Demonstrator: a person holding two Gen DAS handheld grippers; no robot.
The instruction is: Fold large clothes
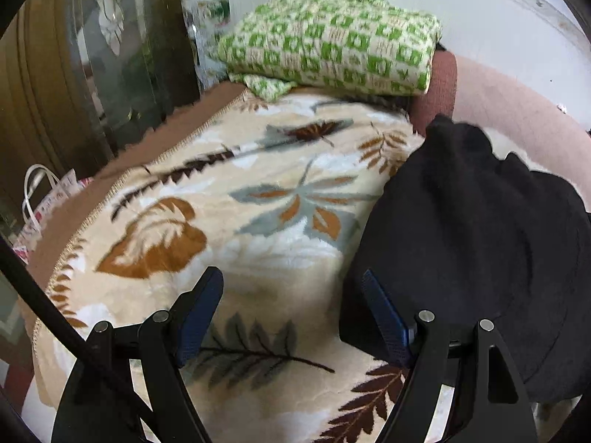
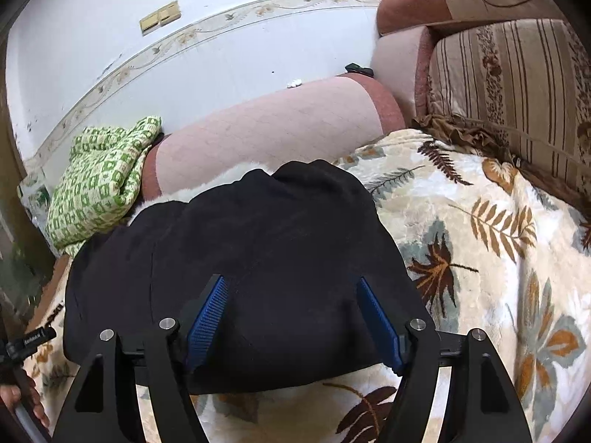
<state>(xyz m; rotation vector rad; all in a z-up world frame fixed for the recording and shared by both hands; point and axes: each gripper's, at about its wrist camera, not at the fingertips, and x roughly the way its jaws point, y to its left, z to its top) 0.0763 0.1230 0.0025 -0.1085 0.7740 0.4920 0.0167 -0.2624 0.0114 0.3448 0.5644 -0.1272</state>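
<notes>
A black garment (image 2: 258,258) lies folded into a compact pile on a cream blanket with a leaf pattern (image 2: 480,258) that covers a sofa seat. In the left wrist view the garment (image 1: 472,221) is on the right. My left gripper (image 1: 291,280) is open and empty, over the blanket (image 1: 221,203) just left of the garment's edge. My right gripper (image 2: 291,284) is open and empty, above the garment's near part, with both blue pads (image 2: 207,317) over the black fabric.
A folded green and white knitted blanket (image 1: 332,40) rests at the sofa's end, also in the right wrist view (image 2: 99,184). The pink sofa backrest (image 2: 277,122) runs behind. A striped cushion (image 2: 517,85) stands right. A cabinet with glass (image 1: 92,55) and a bag (image 1: 48,199) are left.
</notes>
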